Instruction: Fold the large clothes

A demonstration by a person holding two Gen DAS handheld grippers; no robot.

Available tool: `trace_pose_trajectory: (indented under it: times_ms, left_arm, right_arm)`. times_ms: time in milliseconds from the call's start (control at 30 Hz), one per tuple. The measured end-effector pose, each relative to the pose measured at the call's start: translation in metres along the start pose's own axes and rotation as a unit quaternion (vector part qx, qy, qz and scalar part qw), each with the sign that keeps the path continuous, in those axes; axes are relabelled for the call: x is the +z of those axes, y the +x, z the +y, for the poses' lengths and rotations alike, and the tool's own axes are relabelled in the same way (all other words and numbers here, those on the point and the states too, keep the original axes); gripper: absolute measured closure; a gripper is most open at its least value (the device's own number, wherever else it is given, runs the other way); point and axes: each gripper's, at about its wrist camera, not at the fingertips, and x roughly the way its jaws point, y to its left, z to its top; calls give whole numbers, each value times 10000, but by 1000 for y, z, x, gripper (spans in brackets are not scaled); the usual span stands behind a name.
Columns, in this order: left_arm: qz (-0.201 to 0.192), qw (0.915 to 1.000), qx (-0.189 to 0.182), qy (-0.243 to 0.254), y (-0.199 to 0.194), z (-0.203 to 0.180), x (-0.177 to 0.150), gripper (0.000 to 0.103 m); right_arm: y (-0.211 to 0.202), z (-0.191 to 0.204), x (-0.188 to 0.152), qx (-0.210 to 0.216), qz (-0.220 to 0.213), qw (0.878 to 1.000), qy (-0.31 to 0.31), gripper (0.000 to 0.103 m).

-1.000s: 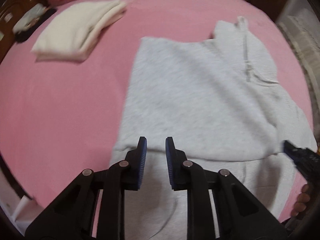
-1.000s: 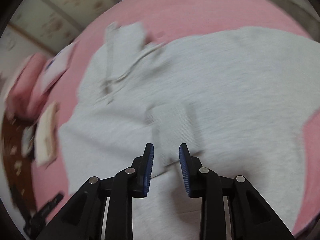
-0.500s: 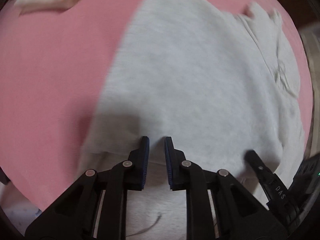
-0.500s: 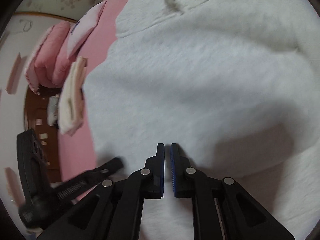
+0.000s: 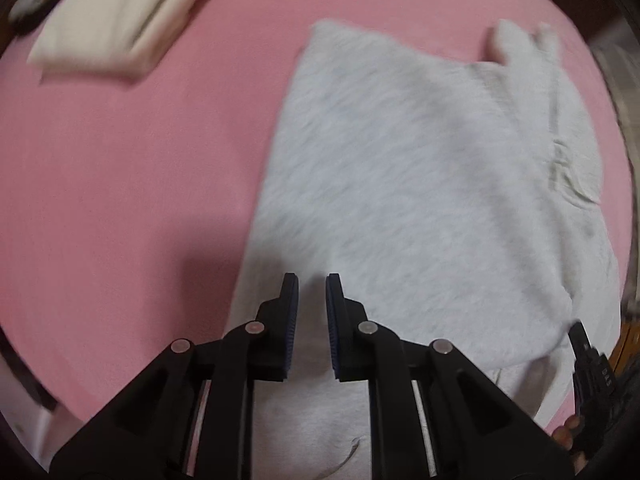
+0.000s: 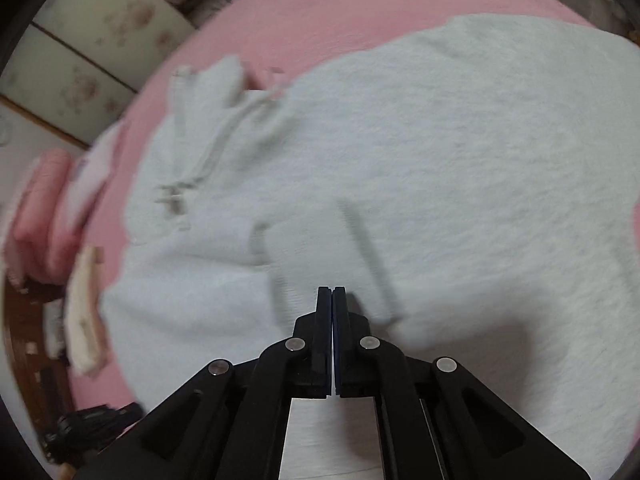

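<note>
A light grey zip-neck sweatshirt point(image 5: 420, 180) lies spread on the pink bed sheet point(image 5: 120, 200), its zip collar point(image 5: 560, 152) at the far right. My left gripper point(image 5: 312, 280) points down over the garment near its left edge. Its jaws are closing, a narrow gap still shows, and no cloth is pinched between the pads. In the right wrist view the sweatshirt point(image 6: 440, 160) fills the frame, with a sleeve point(image 6: 320, 248) folded across the body. My right gripper point(image 6: 332, 290) is shut, pads together, tips just above that sleeve, with no cloth visibly between them.
A folded cream garment point(image 5: 120, 20) lies on the bed at the far left, also seen as a cream stack point(image 6: 84, 312). Pink pillows point(image 6: 40, 208) sit beyond it. The other gripper point(image 5: 588, 356) and a fingertip show at the lower right edge.
The right gripper's jaws went from apart to pressed together while it swung over the sweatshirt. The left gripper came lower over the garment's left side and its gap narrowed slightly.
</note>
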Motion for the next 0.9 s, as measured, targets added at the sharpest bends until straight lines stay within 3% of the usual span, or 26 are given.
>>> trace_pose_trajectory:
  times_ms: [133, 233, 367, 467, 533, 700, 767, 800, 833, 900]
  left_arm:
    - [-420, 9952, -637, 608, -1, -27, 10, 92]
    - [-825, 9897, -628, 986, 9, -41, 29, 92]
    - [-912, 9886, -527, 1077, 41, -44, 62, 92]
    - [-983, 9895, -519, 929, 51, -33, 79, 92]
    - [-1089, 9903, -389, 776, 63, -20, 98, 92]
    - [-1207, 9899, -358, 654, 66, 7, 116, 92]
    - [-1253, 9899, -381, 537, 69, 9, 123, 92]
    - [-1268, 9900, -416, 449, 72, 11, 124, 92]
    - [-1285, 9904, -405, 309, 75, 12, 122, 92]
    - [-1376, 9897, -215, 327, 82, 7, 121, 92]
  right_arm:
    - [39, 64, -27, 1072, 770, 9900, -496, 103]
    - [72, 129, -52, 1491, 997, 9757, -1257, 103]
    - [101, 179, -74, 1432, 992, 9636, -2027, 103]
    - [132, 188, -60, 1329, 1026, 9619, -2157, 103]
    - [146, 178, -35, 1430, 1014, 9653, -1933, 103]
    - [116, 93, 11, 911, 286, 9916, -874, 103]
    - [95, 60, 21, 448, -159, 9975, -514, 103]
    - [85, 50, 22, -110, -432, 9975, -551, 103]
    - [80, 43, 22, -408, -554, 9956, -635, 103]
    - [81, 36, 19, -277, -519, 9975, -393, 103]
